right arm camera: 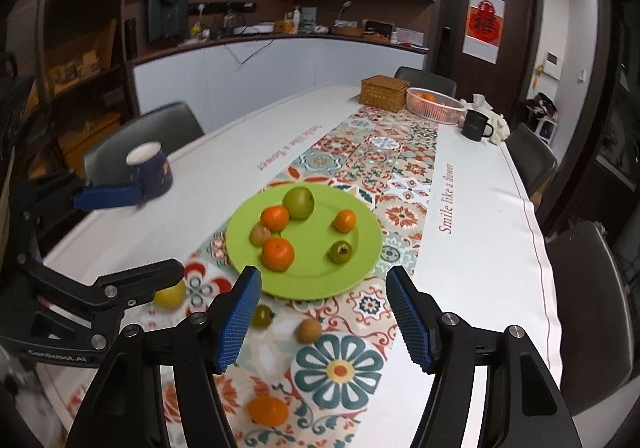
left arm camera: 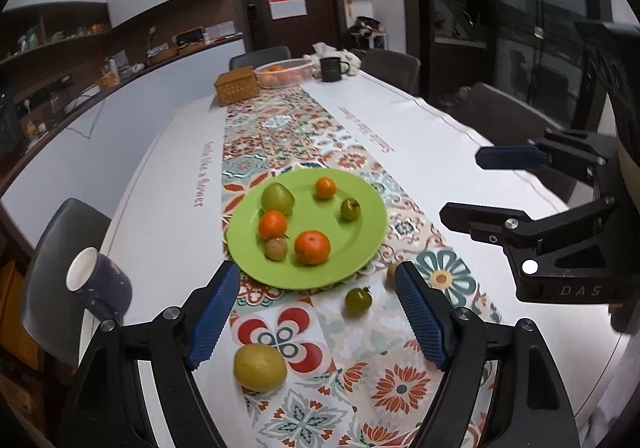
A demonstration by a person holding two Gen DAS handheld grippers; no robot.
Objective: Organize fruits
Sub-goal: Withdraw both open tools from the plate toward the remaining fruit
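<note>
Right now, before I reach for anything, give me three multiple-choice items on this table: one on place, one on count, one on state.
1. The large yellow fruit lies: A on the green plate; B on the patterned runner; C on the floor.
2. Oranges on the plate: A two; B three; C five.
3. The right gripper has its jaws: A open, empty; B shut on an orange; C shut on the plate rim.
B, it sits on the runner short of the plate; B, three orange fruits show there; A, the jaws stand apart, gripping nothing.
</note>
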